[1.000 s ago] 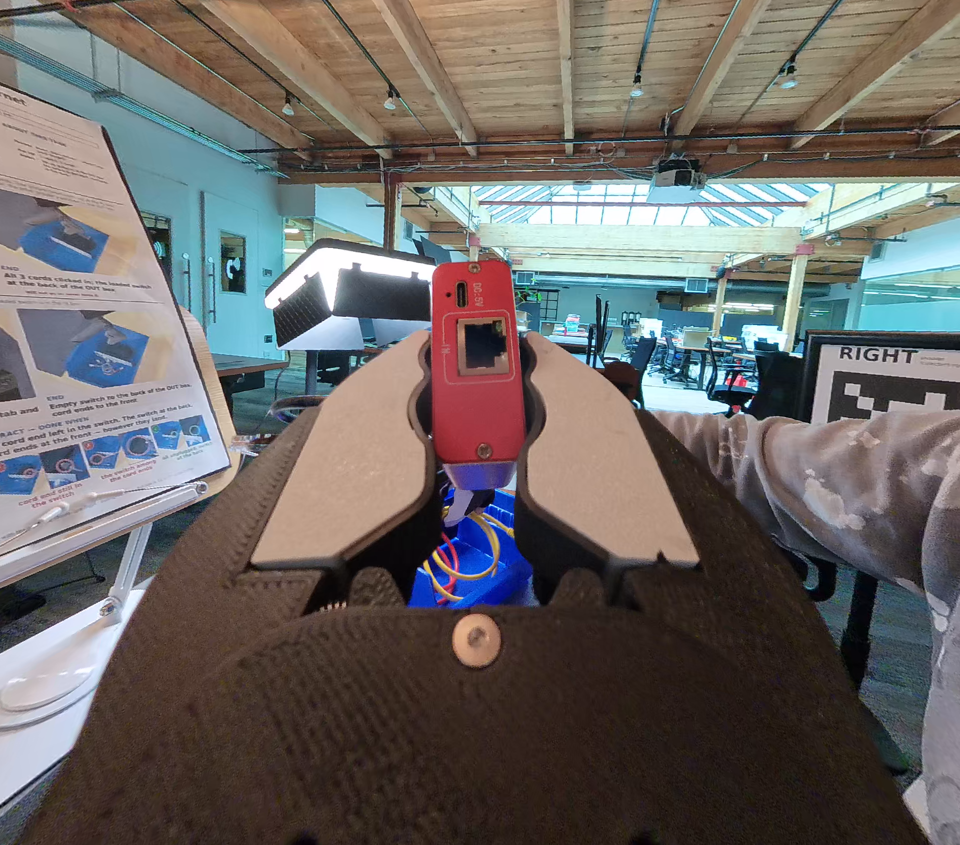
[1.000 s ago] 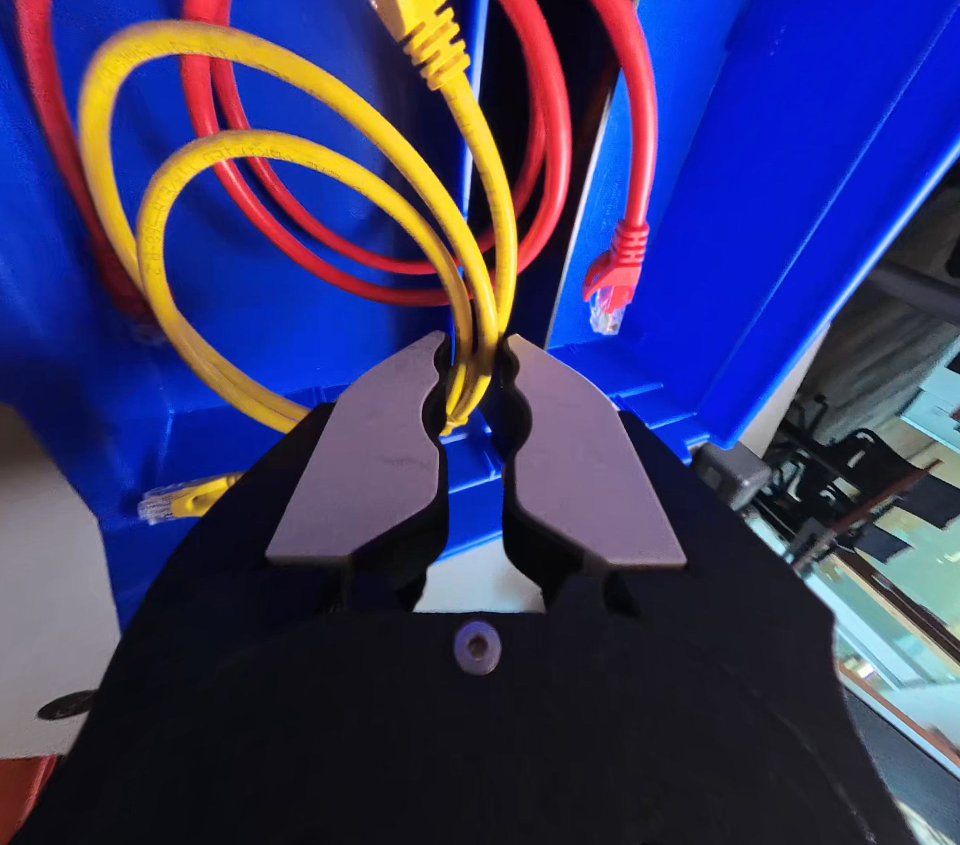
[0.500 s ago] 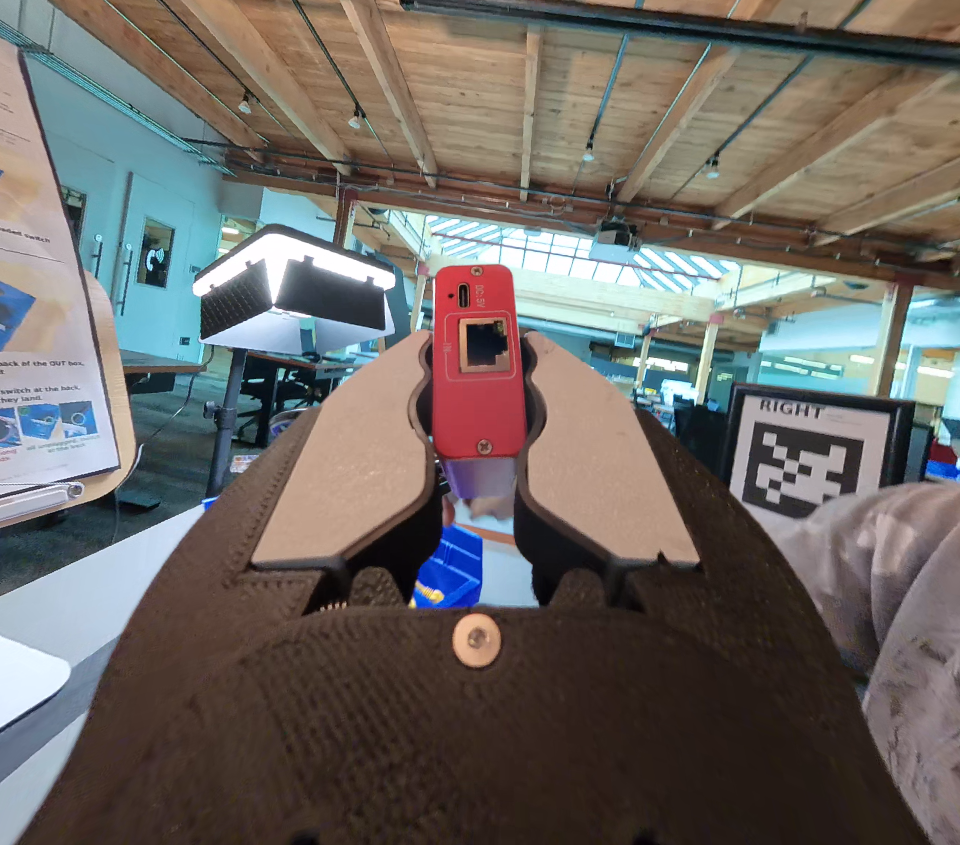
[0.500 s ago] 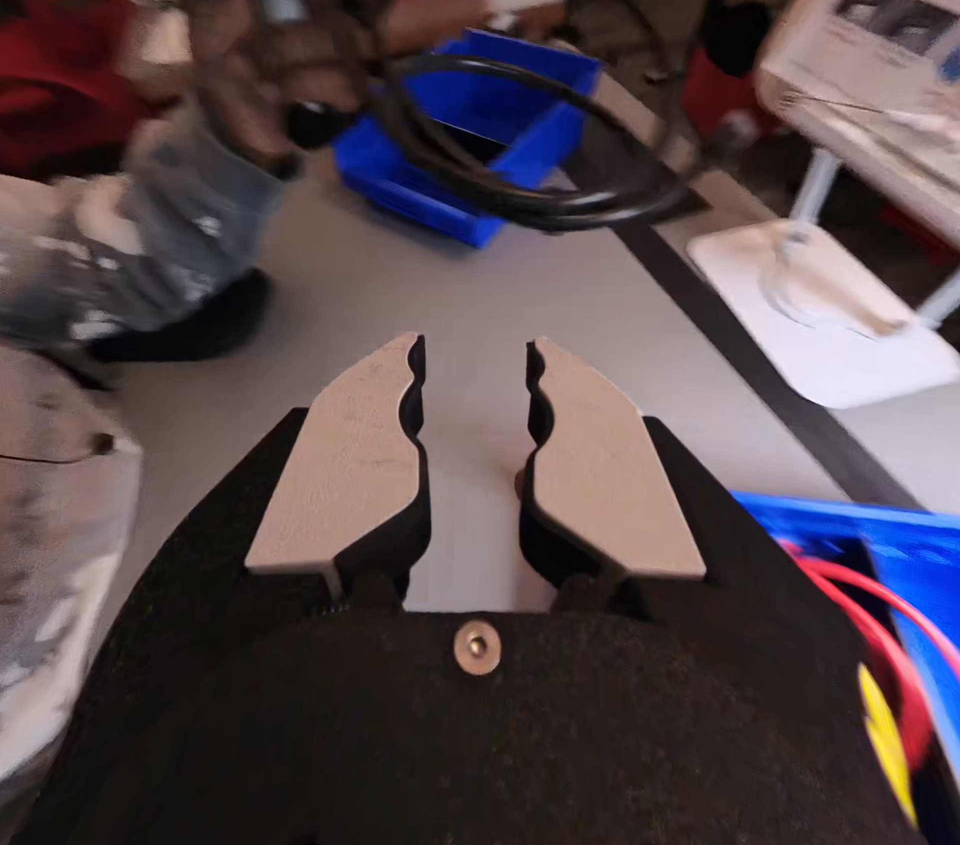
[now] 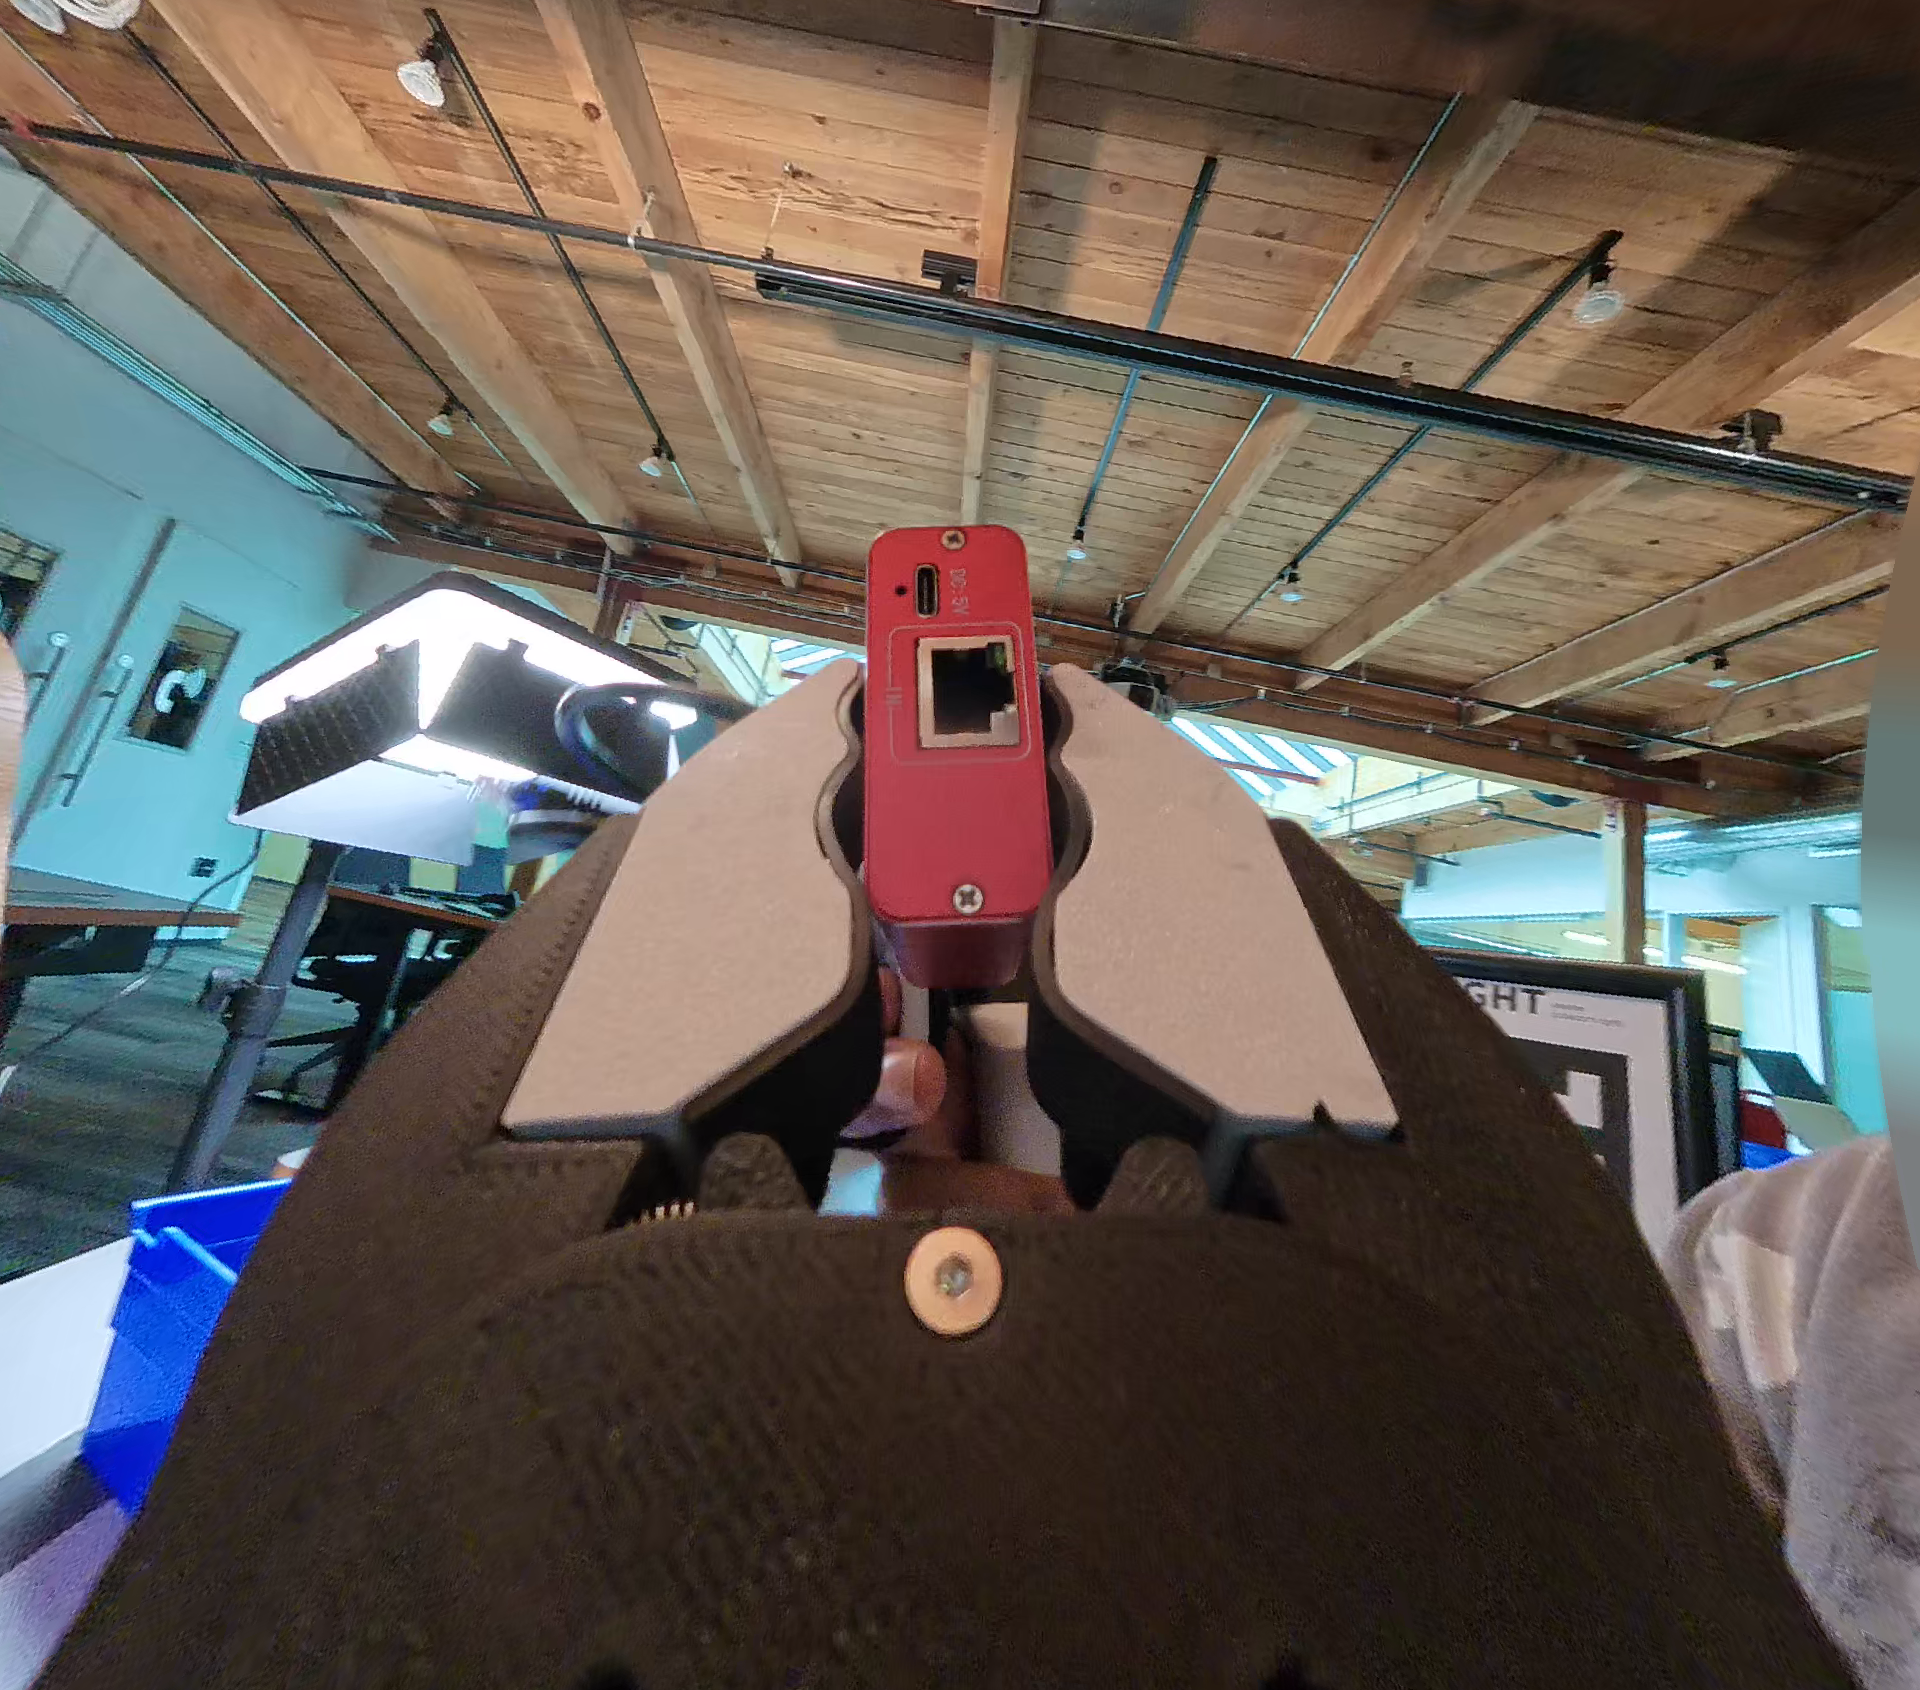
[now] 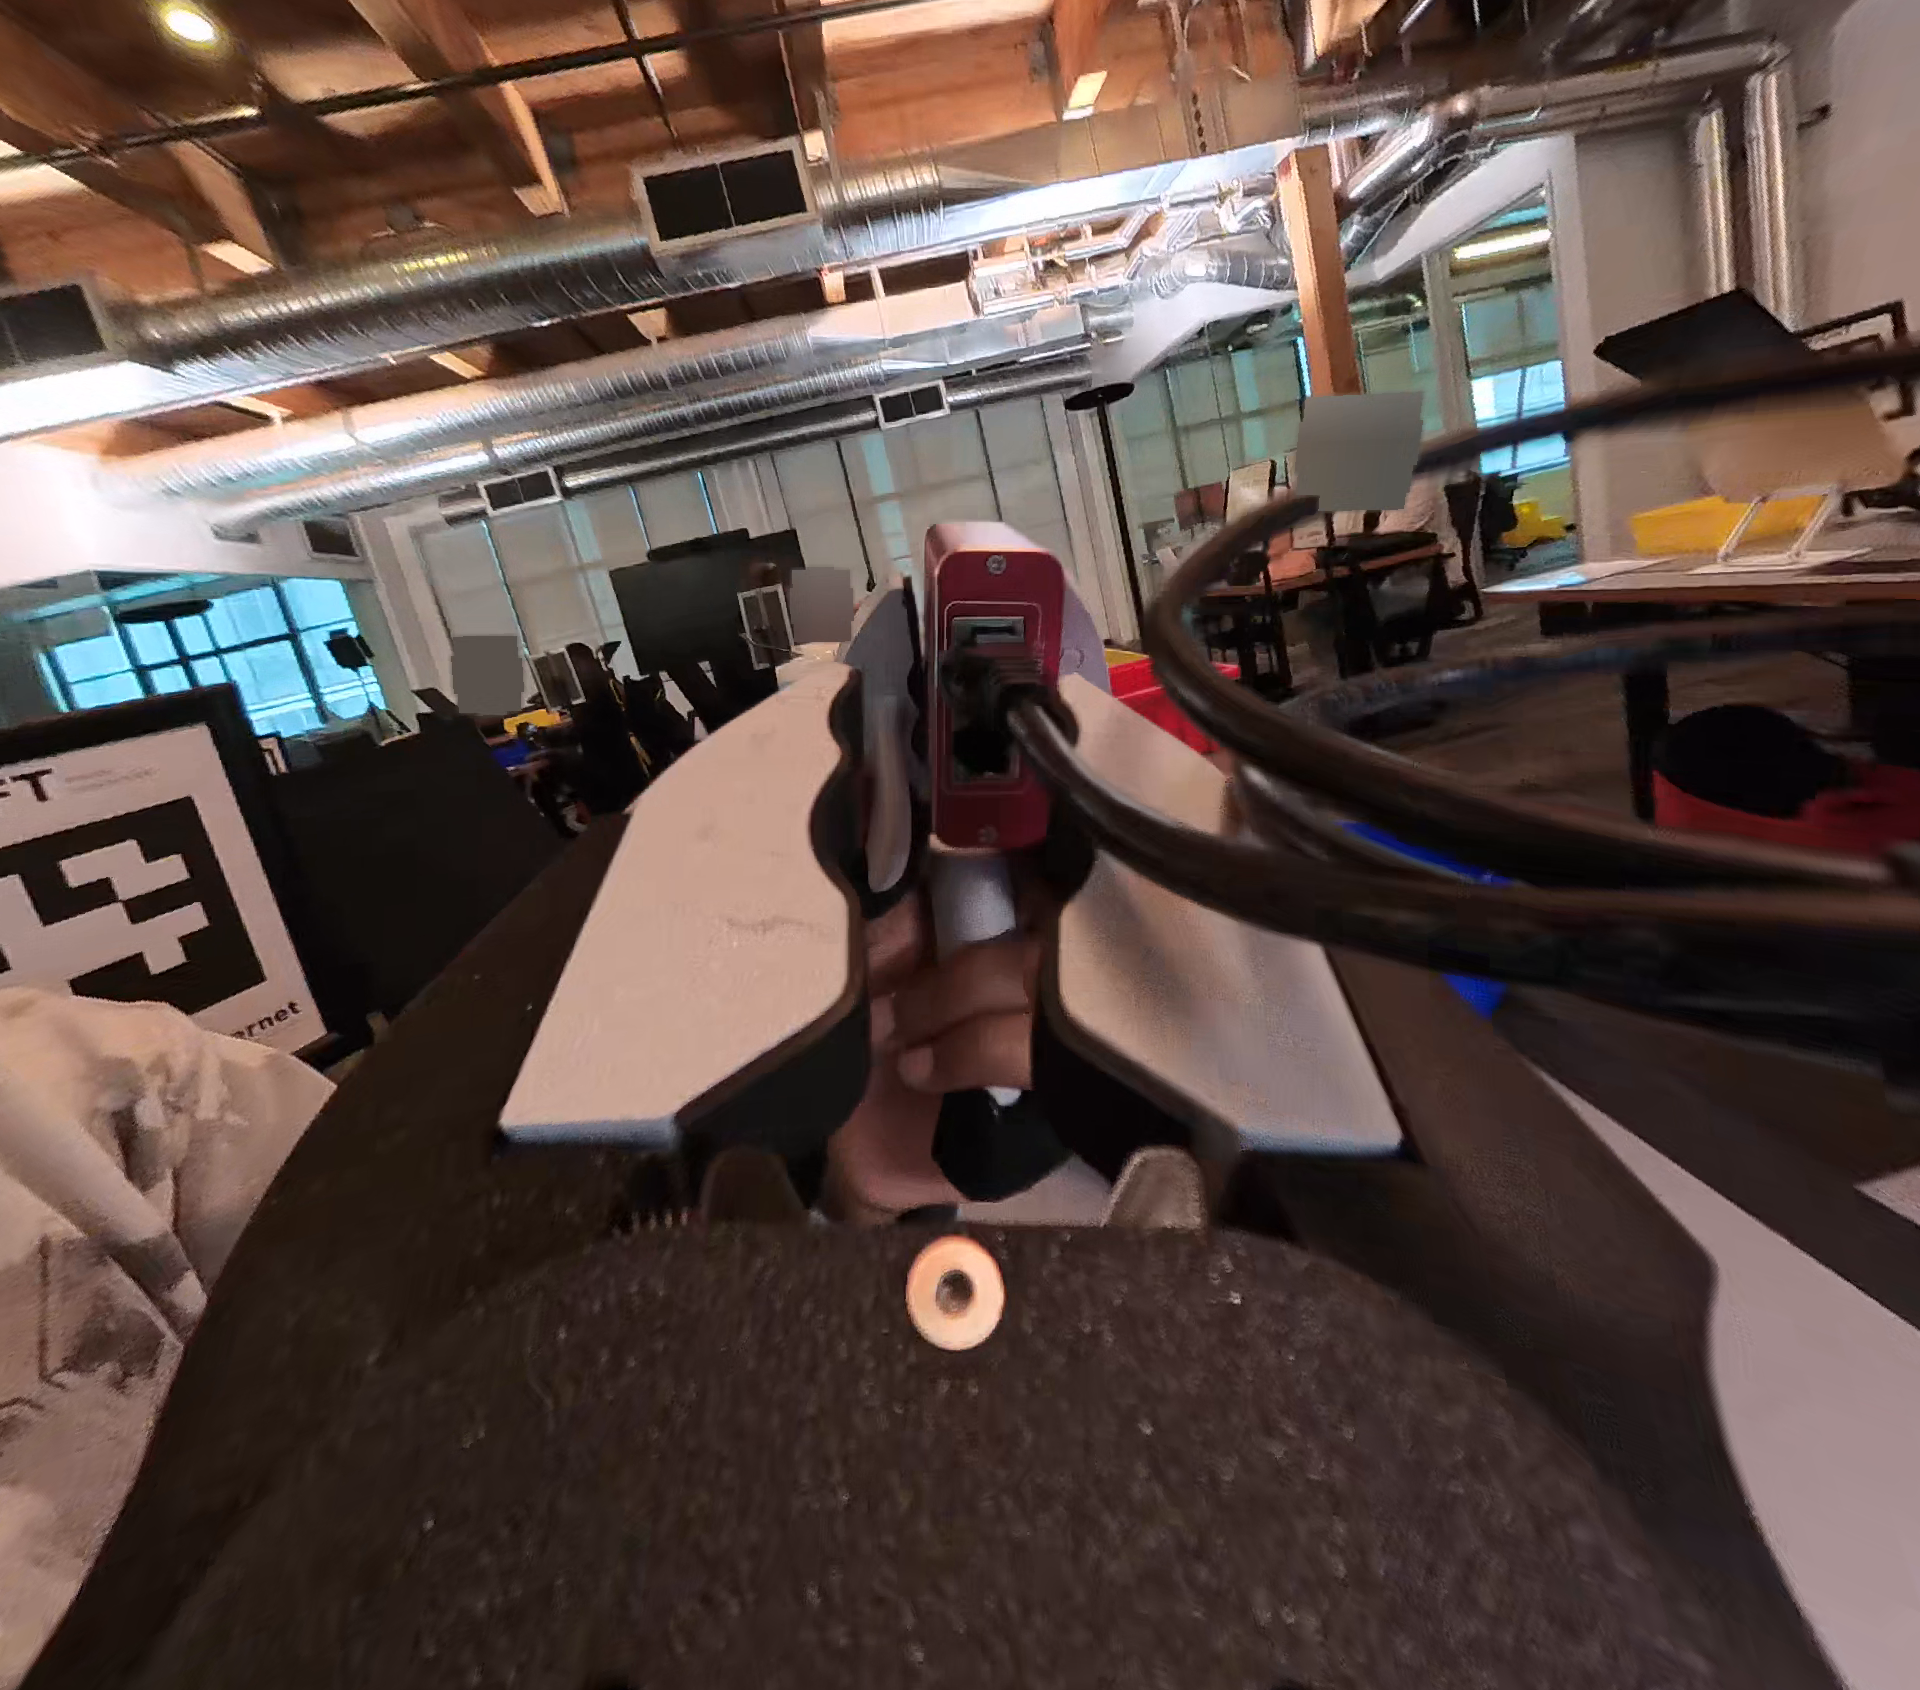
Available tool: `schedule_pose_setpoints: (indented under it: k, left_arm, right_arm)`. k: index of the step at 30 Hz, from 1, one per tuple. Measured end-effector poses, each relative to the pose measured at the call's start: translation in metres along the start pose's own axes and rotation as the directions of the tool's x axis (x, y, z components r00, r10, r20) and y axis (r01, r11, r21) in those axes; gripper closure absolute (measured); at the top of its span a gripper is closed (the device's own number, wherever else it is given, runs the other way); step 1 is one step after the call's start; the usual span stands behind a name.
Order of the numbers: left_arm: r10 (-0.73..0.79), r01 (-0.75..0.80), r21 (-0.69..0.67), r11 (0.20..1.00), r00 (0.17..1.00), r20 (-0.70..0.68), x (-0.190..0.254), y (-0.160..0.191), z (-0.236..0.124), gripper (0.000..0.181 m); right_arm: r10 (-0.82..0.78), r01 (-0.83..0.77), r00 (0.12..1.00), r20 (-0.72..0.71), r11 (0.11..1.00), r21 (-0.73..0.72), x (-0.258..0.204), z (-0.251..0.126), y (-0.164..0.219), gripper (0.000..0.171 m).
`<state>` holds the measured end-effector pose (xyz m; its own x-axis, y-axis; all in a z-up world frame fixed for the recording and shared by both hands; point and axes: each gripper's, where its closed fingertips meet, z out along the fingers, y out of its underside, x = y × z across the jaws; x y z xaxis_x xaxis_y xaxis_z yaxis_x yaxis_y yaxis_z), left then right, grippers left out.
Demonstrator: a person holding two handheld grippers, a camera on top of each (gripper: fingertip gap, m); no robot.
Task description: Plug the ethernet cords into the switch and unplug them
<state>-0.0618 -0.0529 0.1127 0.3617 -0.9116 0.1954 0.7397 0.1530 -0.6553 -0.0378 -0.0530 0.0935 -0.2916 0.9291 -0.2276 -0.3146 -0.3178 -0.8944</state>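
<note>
Standing upright in clenched left gripper (image 5: 951, 767): red switch (image 5: 954, 747); right gripper (image 6: 951, 767) parted, empty.

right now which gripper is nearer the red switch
Left. The left gripper is clamped on the red switch; the right gripper faces its opposite end, jaws open, not gripping it.

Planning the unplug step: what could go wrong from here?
1. The switch is off the table, pinched only by its narrow sides in the left claw. A tug on the plug could twist it or pull it loose.
2. The black cord loops stiffly across the right side of the open right claw. It may snag the claw or block its closing.
</note>
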Motion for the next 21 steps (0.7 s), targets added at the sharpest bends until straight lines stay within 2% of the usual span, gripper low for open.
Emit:
schedule_pose_setpoints:
  k: [3, 5, 9, 14, 21]
  left_arm:
    - [-0.020, 0.018, -0.062, 0.998, 0.999, -0.027, 0.001, 0.009, 0.002, 0.152]
    - [-0.022, 0.017, -0.140, 0.990, 0.999, -0.032, 0.001, 0.022, 0.005, 0.152]
    - [-0.028, 0.015, -0.253, 0.967, 0.998, -0.051, 0.002, 0.039, 0.008, 0.152]
    - [0.024, -0.088, -0.555, 0.827, 0.992, -0.122, 0.011, 0.068, -0.002, 0.150]
    - [0.146, -0.213, -0.642, 0.737, 0.977, -0.157, 0.020, 0.072, -0.005, 0.151]
  right_arm:
    - [-0.030, 0.030, 1.000, -0.007, 1.000, 0.009, 0.003, -0.007, -0.005, 0.152]
    - [-0.047, 0.047, 0.999, -0.014, 0.999, 0.018, 0.004, -0.014, -0.010, 0.154]
    - [-0.122, 0.122, 0.992, 0.018, 0.991, -0.051, 0.001, -0.024, -0.011, 0.157]
    - [-0.166, 0.179, 0.982, 0.094, 0.972, -0.153, -0.007, -0.034, -0.004, 0.158]
    - [-0.171, 0.204, 0.972, 0.162, 0.954, -0.221, -0.016, -0.033, 0.012, 0.157]
